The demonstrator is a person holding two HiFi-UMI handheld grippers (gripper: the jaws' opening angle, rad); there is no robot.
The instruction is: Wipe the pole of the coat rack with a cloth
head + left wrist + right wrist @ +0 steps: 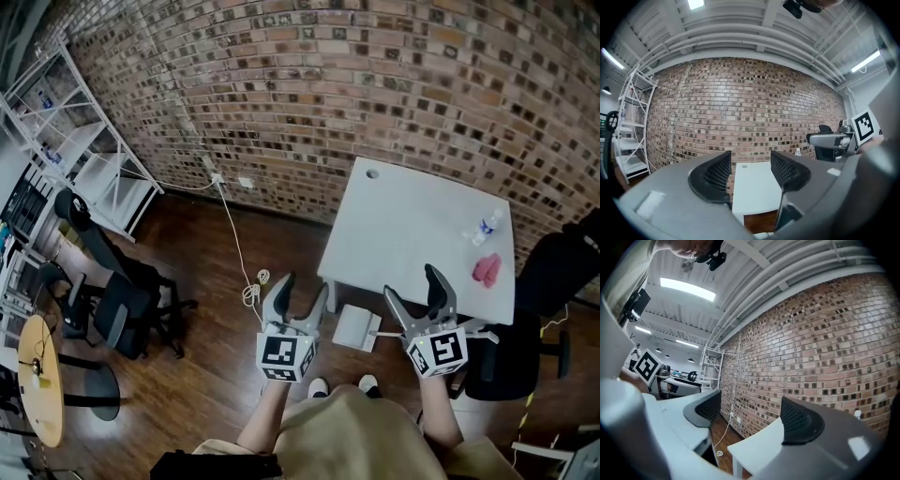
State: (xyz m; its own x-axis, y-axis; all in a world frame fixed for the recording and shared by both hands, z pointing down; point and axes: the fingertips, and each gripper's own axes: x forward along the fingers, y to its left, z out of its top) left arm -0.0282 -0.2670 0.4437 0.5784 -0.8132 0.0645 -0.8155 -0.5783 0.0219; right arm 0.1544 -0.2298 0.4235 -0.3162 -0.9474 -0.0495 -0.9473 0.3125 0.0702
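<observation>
A pink cloth (486,270) lies crumpled near the right front corner of the white table (403,225), and a small water bottle (480,228) lies just behind it. I cannot pick out a coat rack pole in any view. My left gripper (302,286) hangs open and empty over the floor off the table's left front corner. My right gripper (411,283) is open and empty above the table's front edge, left of the cloth. In the left gripper view the open jaws (750,164) frame the table (752,187). The right gripper view shows open jaws (752,411) over the table corner (759,439).
A brick wall (309,84) runs behind the table. A black office chair (525,319) stands at the table's right. More chairs (122,300), a white shelf rack (84,150) and a round yellow table (37,375) are at the left. A white cable (248,281) crosses the wooden floor.
</observation>
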